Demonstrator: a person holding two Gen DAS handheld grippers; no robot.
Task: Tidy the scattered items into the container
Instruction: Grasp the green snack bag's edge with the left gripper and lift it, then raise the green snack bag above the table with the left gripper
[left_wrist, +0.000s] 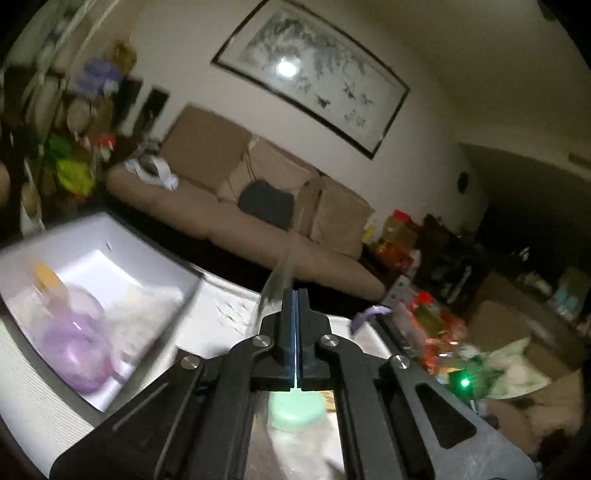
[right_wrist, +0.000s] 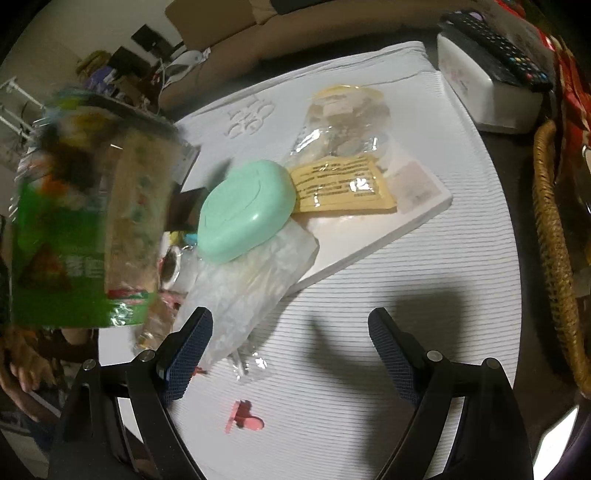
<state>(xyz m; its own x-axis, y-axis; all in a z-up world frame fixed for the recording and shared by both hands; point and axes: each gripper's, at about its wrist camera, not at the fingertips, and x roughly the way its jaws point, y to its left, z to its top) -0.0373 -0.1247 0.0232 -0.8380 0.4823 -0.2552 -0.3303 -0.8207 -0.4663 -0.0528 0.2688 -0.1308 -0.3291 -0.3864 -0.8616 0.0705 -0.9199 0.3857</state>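
My left gripper (left_wrist: 296, 295) is shut on the thin edge of a clear plastic snack bag (left_wrist: 277, 280), held in the air. In the right wrist view that bag (right_wrist: 85, 221) hangs blurred and green at the left. A white container (left_wrist: 110, 240) at the left holds a purple bowl (left_wrist: 74, 339) and a bottle. My right gripper (right_wrist: 290, 325) is open and empty above the white mat (right_wrist: 388, 314). Ahead lie a mint-green case (right_wrist: 245, 210), a clear plastic bag (right_wrist: 247, 288), a yellow packet (right_wrist: 343, 184) and a jar (right_wrist: 347, 118). The mint case also shows under the left gripper (left_wrist: 295, 410).
A small pink clip (right_wrist: 243, 421) lies on the mat near my right gripper. A white box (right_wrist: 491, 88) with a remote control (right_wrist: 502, 48) on it stands far right. A wicker basket rim (right_wrist: 554, 240) runs along the right. A sofa (left_wrist: 258, 206) is behind.
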